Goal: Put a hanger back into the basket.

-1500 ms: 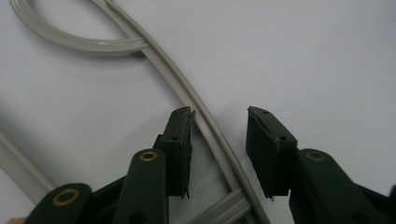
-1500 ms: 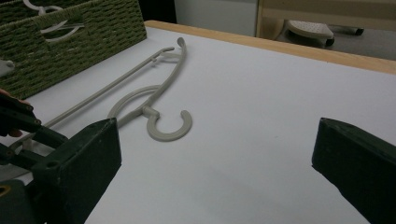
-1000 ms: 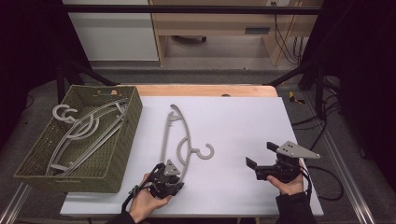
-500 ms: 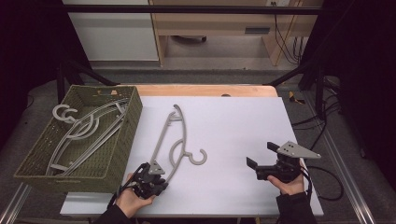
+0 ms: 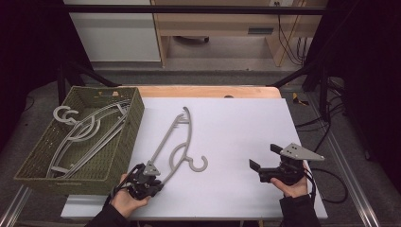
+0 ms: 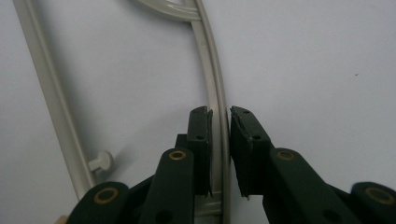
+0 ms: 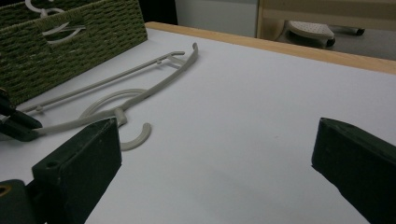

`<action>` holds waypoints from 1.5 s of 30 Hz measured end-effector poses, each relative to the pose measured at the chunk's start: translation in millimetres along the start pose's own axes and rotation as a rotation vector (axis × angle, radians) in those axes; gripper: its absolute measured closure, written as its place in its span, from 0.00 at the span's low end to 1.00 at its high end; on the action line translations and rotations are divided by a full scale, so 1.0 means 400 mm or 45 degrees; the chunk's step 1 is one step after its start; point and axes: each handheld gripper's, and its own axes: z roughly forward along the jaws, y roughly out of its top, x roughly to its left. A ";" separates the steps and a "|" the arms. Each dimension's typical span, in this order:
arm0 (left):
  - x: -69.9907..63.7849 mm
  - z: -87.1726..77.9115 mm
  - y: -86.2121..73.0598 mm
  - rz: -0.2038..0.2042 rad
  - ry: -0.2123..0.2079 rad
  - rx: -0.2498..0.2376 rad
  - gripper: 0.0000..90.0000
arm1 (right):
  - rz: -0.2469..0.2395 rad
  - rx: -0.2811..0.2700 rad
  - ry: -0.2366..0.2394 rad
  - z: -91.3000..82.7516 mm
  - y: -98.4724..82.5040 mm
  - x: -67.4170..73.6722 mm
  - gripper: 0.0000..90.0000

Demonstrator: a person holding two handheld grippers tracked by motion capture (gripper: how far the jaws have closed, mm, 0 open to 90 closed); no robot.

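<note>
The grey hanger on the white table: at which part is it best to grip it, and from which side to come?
Probably the curved arm of the hanger near its end closest to the person, coming from that near edge. It lies flat, and the arm is a thin rail that fits between the jaws, as the left tool shows; the hook is rounder.

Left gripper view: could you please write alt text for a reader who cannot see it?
Two black jaws of the left gripper close around the curved arm of a grey plastic hanger lying on a white table. The hanger's straight bar runs along the left.
</note>
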 end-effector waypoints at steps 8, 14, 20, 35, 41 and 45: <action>-0.005 0.003 0.016 -0.020 0.035 0.058 0.89 | -0.006 0.005 0.005 0.002 -0.001 0.000 0.02; -0.006 0.003 0.011 0.048 0.025 0.030 0.91 | 0.005 0.007 0.001 0.002 -0.001 -0.001 0.02; -0.010 0.005 0.011 0.120 -0.007 0.018 0.91 | 0.001 -0.001 0.002 -0.004 0.001 -0.003 0.02; -0.008 0.011 0.033 0.038 -0.011 0.104 0.86 | 0.005 0.003 0.010 -0.001 0.002 -0.001 0.02; -0.011 0.010 0.033 0.061 -0.001 0.096 0.91 | 0.006 0.007 0.005 0.000 0.000 -0.002 0.02; -0.009 0.006 0.026 0.070 -0.004 0.065 0.92 | 0.015 0.006 0.003 -0.001 -0.002 -0.005 0.02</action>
